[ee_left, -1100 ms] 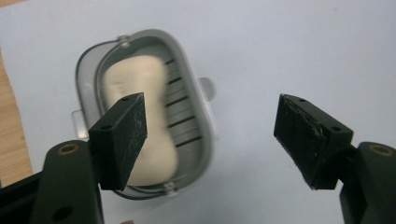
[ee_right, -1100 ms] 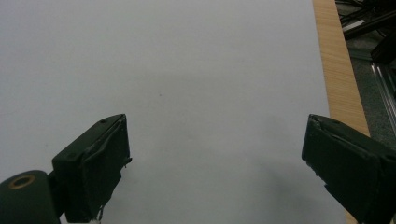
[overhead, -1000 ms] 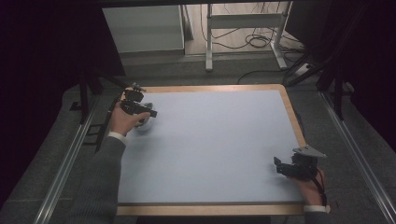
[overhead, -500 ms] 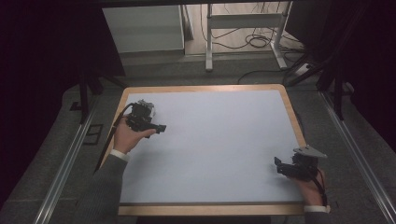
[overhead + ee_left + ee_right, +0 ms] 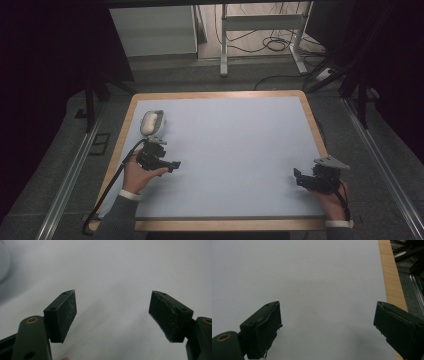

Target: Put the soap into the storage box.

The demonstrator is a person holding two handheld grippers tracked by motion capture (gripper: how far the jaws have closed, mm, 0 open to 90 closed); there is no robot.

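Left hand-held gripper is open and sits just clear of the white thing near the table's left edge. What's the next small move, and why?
Probably pull the left hand-held gripper a little nearer the person and rest it. Its jaws have just been opening and stand wide with nothing between them, and the white object lies alone on the table beyond it. The right hand-held gripper rests open, so nothing else looks pending.

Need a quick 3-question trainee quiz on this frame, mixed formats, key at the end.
1. True or false: the left gripper is clamped on the white object.
2. Where does the white object lie on the table? A) far left, near the wooden rim B) centre C) beside the right gripper
3. In one word, how do the right gripper's jaws stand?

Key:
1. False. The jaws stand wide with nothing between them; they have just been opening. The object lies apart, beyond the gripper.
2. A
3. Open, with bare mat between them.
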